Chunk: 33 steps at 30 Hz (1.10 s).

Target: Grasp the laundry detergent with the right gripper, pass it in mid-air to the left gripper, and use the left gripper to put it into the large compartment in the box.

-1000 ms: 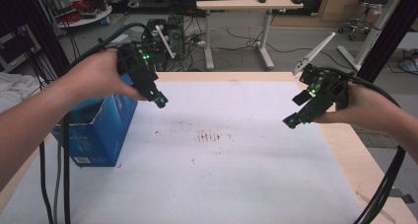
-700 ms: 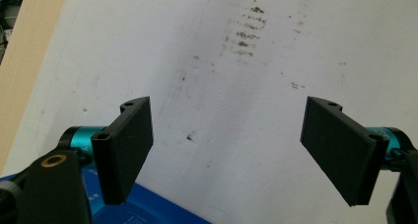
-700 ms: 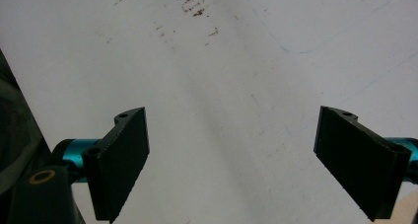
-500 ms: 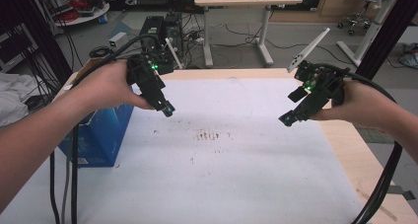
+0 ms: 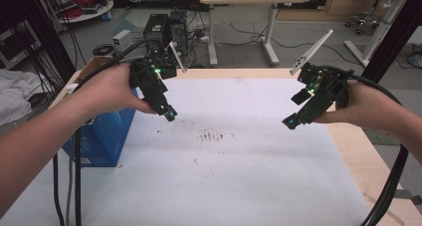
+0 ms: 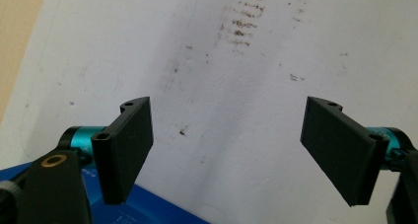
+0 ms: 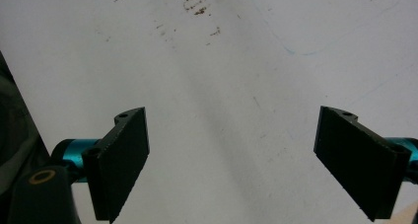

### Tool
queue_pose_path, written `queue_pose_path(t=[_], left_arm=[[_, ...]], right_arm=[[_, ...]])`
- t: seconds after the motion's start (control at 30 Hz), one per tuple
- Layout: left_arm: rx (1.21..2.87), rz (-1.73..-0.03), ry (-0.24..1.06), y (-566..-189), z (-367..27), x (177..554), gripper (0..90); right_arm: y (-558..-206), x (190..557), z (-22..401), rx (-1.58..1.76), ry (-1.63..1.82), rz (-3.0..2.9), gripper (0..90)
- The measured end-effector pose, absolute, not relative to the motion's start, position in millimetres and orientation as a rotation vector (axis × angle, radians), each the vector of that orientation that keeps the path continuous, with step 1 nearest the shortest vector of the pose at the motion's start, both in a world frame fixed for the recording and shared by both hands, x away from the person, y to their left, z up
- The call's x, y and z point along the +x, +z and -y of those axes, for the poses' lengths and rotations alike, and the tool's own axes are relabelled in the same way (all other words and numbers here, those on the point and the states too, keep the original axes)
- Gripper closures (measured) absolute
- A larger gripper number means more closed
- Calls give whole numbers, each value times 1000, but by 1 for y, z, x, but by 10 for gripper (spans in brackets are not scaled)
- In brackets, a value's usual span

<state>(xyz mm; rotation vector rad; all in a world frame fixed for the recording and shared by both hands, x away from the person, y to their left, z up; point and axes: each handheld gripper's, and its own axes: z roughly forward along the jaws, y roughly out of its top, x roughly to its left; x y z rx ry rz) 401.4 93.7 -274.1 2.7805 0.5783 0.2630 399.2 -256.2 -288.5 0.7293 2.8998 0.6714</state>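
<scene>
Both grippers are held clear above the white table cover (image 5: 239, 176), neither in contact with anything. The left gripper (image 5: 169, 114) has its jaws spread wide and empty, as its own view confirms (image 6: 226, 150). The right gripper (image 5: 291, 121) is likewise fully parted with nothing between the jaws (image 7: 231, 160).

The nearest object to either tool is the blue box (image 5: 102, 136), standing at the left edge of the table just below and beside the left gripper; a corner of it shows at the bottom of the left gripper view (image 6: 148, 209). It appears to be a rigid cardboard carton, blue with small white print, its top apparently open — the contents cannot be made out.

Judgement: the work in hand is a hover ahead of an approach, most likely toward the box. To do it well, the left gripper should descend square to one wall, jaws straddling that wall rather than the whole carton, and close only once the edge sits well between the pads. The trailing cables (image 5: 74, 186) hang beside the box and could snag it.

A patch of brown smudges (image 5: 214, 135) marks the cover between the two tools.
</scene>
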Motion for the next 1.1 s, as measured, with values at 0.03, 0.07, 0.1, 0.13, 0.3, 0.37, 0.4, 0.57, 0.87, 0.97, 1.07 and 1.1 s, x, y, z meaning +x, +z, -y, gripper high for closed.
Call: queue_pose_path(t=[0.03, 0.07, 0.1, 0.13, 0.3, 0.37, 0.4, 0.57, 0.87, 0.97, 1.07, 1.1], left_arm=[[2777, -583, 264, -274, -94, 401, 204], [2781, -581, 265, -274, -95, 402, 204], [2774, -594, 264, -274, -95, 401, 204], [2779, -587, 265, -274, -96, 401, 204], [2781, -599, 266, -274, -98, 401, 204], [2777, -597, 267, -274, -98, 401, 204], [2779, -599, 267, -275, -98, 401, 204], [2782, -601, 263, -276, -98, 401, 204], [2781, -603, 262, -276, -98, 401, 204], [2780, -603, 261, -276, -99, 402, 204], [2778, -610, 259, -276, -99, 402, 204], [2779, -609, 259, -276, -99, 402, 204]], right_arm=[[-289, 400, 256, 728, 672, -2902, 132], [-289, 400, 256, 724, 670, -2902, 131], [-289, 401, 256, 728, 671, -2904, 132], [-290, 401, 255, 727, 671, -2904, 132], [-291, 402, 254, 724, 668, -2909, 131], [-291, 402, 254, 721, 669, -2910, 131], [-291, 403, 254, 720, 668, -2910, 131], [-291, 403, 253, 717, 666, -2912, 132], [-291, 403, 254, 722, 667, -2910, 132], [-291, 403, 254, 717, 672, -2912, 132], [-291, 404, 254, 718, 673, -2913, 132], [-292, 404, 254, 717, 672, -2914, 131]])
